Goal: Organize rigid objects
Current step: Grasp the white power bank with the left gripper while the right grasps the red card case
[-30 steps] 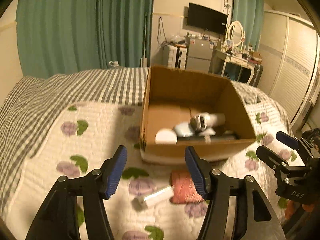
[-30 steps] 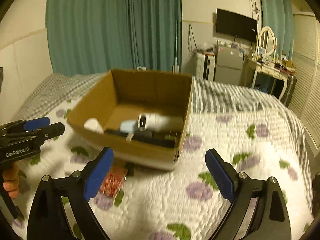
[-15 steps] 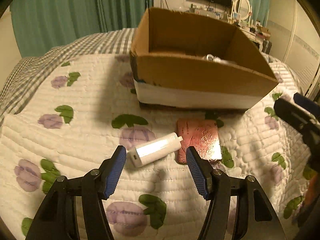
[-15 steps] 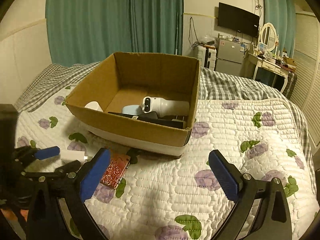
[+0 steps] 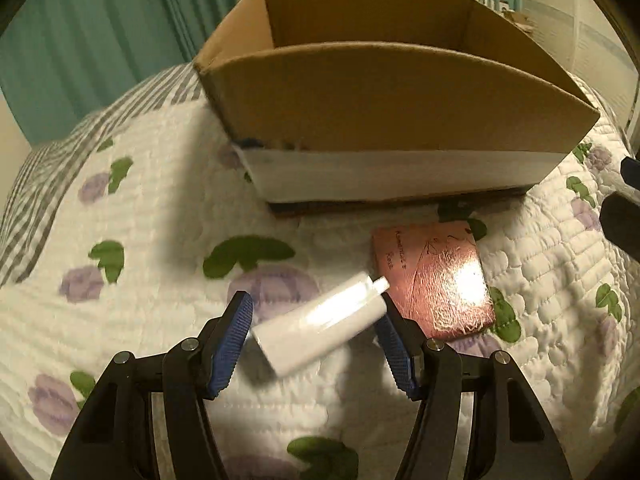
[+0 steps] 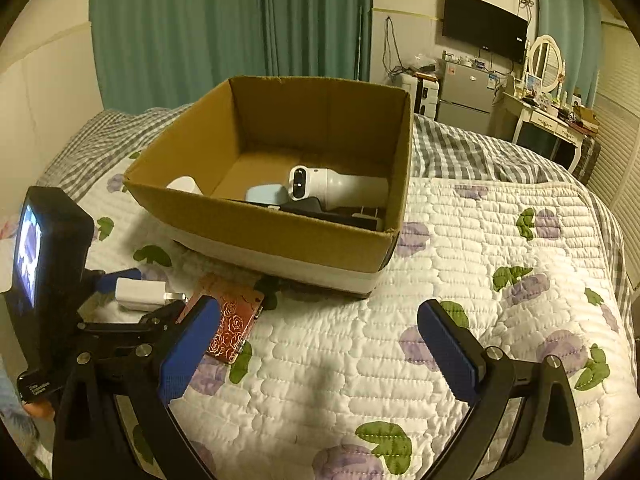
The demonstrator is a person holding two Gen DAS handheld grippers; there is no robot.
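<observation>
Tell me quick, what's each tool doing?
Left tool: open, straddling the white charger, not yet gripping.
Right tool: open, empty.

Teal curtains [image 6: 232,32] covered the far wall, wall-mounted TV [image 6: 484,26] to their right above a small grey fridge [image 6: 466,96]. White dressing table [image 6: 548,120] with oval mirror [image 6: 544,62] stood right of it. Floral quilt [image 6: 500,280] over grey gingham bedding [image 6: 460,152], warm dim light.

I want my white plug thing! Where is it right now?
In the left wrist view, the white charger plug lies on the floral quilt between the open left gripper's fingers, just left of the pink rose-patterned case, in front of the cardboard box.
</observation>
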